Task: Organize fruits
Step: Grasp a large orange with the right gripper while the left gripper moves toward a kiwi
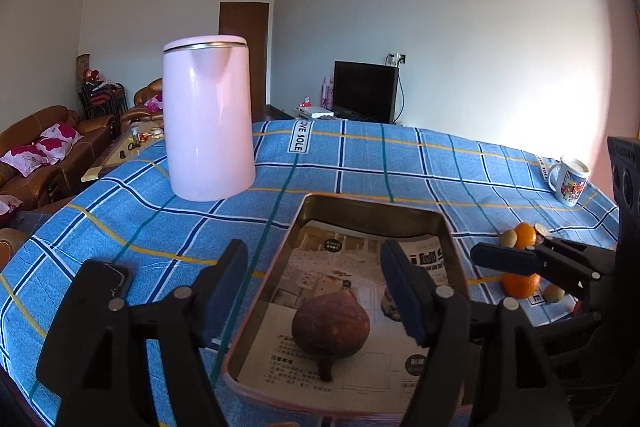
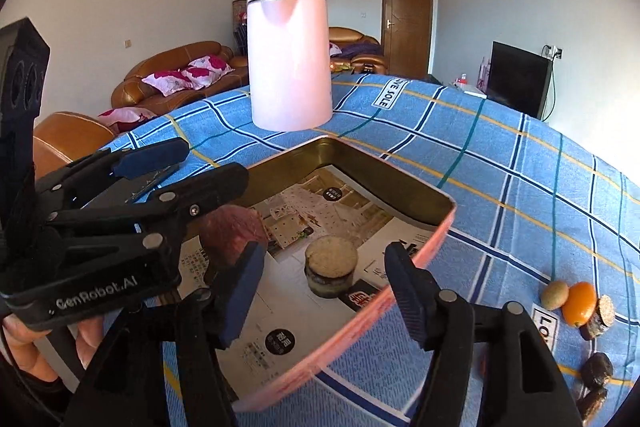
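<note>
A pink-walled metal tray (image 1: pixel 312 205) lined with newspaper sits on the blue plaid tablecloth. A dark purple-brown fruit (image 1: pixel 330 327) lies in it, below my open left gripper (image 1: pixel 316 295). In the right wrist view the tray (image 2: pixel 400 183) also holds a round flat-topped brown piece (image 2: pixel 331 265), and the purple fruit (image 2: pixel 232 233) shows behind the left gripper (image 2: pixel 156 167). My right gripper (image 2: pixel 324 293) is open and empty above the tray's near edge; it also shows at the right of the left wrist view (image 1: pixel 504 259). Oranges (image 1: pixel 520 285) and small fruits (image 2: pixel 578 303) lie right of the tray.
A tall pink kettle (image 1: pixel 208 119) stands behind the tray. A printed mug (image 1: pixel 570 181) stands at the table's far right. A dark phone (image 1: pixel 106 277) lies left of the tray. Sofas, a door and a TV lie beyond the table.
</note>
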### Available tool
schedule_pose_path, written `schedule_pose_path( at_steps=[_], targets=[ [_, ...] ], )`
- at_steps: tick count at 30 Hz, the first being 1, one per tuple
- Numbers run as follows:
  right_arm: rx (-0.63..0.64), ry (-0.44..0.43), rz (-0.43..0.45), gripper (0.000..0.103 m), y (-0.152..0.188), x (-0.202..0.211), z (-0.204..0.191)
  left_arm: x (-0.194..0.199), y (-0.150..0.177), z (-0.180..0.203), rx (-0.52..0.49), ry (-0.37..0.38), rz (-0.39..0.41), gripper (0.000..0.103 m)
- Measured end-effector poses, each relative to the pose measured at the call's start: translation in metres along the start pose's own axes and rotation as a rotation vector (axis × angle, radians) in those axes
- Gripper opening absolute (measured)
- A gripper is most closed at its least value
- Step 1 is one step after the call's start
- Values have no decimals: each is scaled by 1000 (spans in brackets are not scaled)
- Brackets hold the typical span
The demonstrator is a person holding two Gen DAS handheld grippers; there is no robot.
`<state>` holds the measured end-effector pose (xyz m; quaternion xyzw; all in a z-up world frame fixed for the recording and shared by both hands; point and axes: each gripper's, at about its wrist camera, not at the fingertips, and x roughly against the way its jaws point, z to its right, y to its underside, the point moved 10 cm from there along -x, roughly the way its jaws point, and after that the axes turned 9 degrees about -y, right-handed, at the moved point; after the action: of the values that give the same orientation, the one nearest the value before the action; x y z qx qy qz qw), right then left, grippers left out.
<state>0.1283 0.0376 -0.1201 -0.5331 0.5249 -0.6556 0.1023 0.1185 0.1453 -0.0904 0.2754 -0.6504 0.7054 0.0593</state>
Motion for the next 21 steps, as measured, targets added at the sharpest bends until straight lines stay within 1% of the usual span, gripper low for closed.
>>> schedule_pose_path(
  at_steps=[2,4,7,10,13,15,17,20,21],
  targets=[
    [-35,-6,44,65,2,24,7,8,-1,11,-13,22,16,71],
    [-50,20,67,65,12,49,18,16,0,26,-38,46,28,71],
    [-86,112,88,65,40,92,48,24,5,55,-63,111,24,71],
    [-161,212,85,65,76,130,86,29,15,92,-115,172,9,71],
    [-226,277,72,65,105,152,114,32,26,131,-180,225,-11,71],
    [-246,281,60,65,115,155,123,32,33,153,-217,256,-29,71],
    [-254,271,50,65,119,152,128,34,39,170,-258,269,-35,71],
    [-258,227,37,65,120,146,124,32,43,188,-290,285,-49,71],
    [-262,216,26,61,120,141,123,31,45,191,-293,288,-57,71]
  ],
)
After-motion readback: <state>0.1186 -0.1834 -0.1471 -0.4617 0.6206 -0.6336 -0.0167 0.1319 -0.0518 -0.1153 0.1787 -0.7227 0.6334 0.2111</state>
